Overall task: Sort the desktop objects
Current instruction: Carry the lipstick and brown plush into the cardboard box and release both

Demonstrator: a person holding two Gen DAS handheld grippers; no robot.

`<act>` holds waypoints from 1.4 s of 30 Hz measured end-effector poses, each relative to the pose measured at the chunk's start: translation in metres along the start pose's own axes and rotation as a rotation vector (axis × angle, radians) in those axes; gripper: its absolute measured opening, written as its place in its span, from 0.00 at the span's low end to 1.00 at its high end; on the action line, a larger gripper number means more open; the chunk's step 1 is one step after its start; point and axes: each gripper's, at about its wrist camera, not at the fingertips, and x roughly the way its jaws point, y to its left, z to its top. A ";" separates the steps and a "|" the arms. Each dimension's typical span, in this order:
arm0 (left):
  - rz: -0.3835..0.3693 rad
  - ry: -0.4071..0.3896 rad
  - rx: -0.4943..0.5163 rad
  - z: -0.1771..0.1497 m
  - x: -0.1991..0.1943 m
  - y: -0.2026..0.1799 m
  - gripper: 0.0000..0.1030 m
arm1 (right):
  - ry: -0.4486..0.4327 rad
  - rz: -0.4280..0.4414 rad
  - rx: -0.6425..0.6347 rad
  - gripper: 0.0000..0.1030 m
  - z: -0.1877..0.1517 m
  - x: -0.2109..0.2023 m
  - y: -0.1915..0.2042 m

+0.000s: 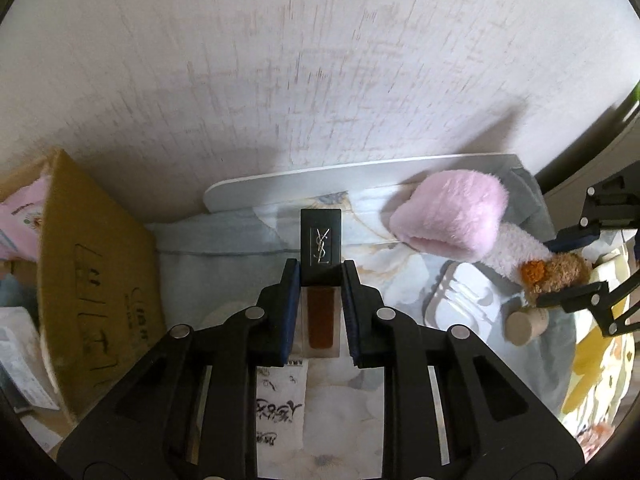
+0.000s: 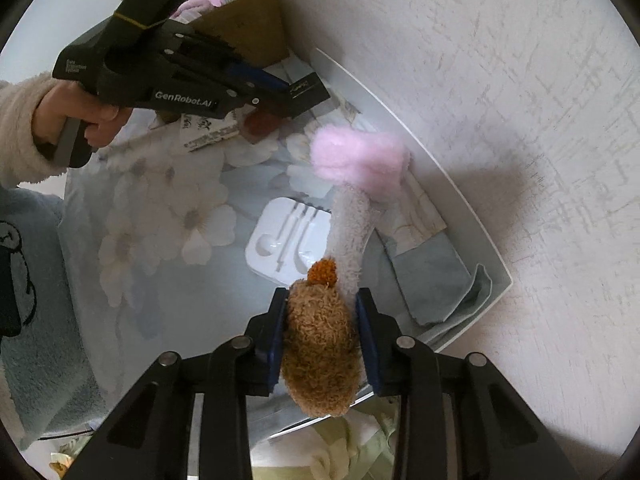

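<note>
My left gripper (image 1: 319, 270) is shut on a lip-colour tube (image 1: 320, 264) with a black YSL cap and brown body, held above the flower-print table (image 1: 224, 248). It also shows in the right wrist view (image 2: 306, 90), held by the left gripper (image 2: 298, 94). My right gripper (image 2: 322, 300) is shut on a plush toy (image 2: 320, 344) with a brown furry body, an orange tuft, a pale stem and a fluffy pink end (image 2: 360, 158). The plush also shows in the left wrist view (image 1: 452, 216), with the right gripper (image 1: 572, 272) at the right edge.
A white earphone case (image 2: 284, 244) lies open on the table under the plush. A small beige cylinder (image 1: 526, 326) lies at the right. A cardboard box (image 1: 96, 280) stands at the left. A printed paper slip (image 2: 208, 130) lies mid-table. The wall (image 1: 320, 60) is close behind.
</note>
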 end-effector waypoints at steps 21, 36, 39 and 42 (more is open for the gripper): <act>-0.131 -0.128 0.016 0.004 -0.133 0.043 0.17 | -0.123 -0.132 0.207 0.30 0.030 -0.095 0.041; -0.080 -0.213 -0.044 0.006 -0.205 0.166 0.17 | -0.235 -0.193 0.265 0.29 0.142 -0.118 0.095; -0.061 -0.214 -0.085 0.000 -0.209 0.199 0.17 | -0.273 -0.167 0.253 0.30 0.173 -0.112 0.111; -0.027 -0.215 -0.104 -0.012 -0.206 0.222 0.17 | -0.291 -0.133 0.249 0.30 0.200 -0.098 0.124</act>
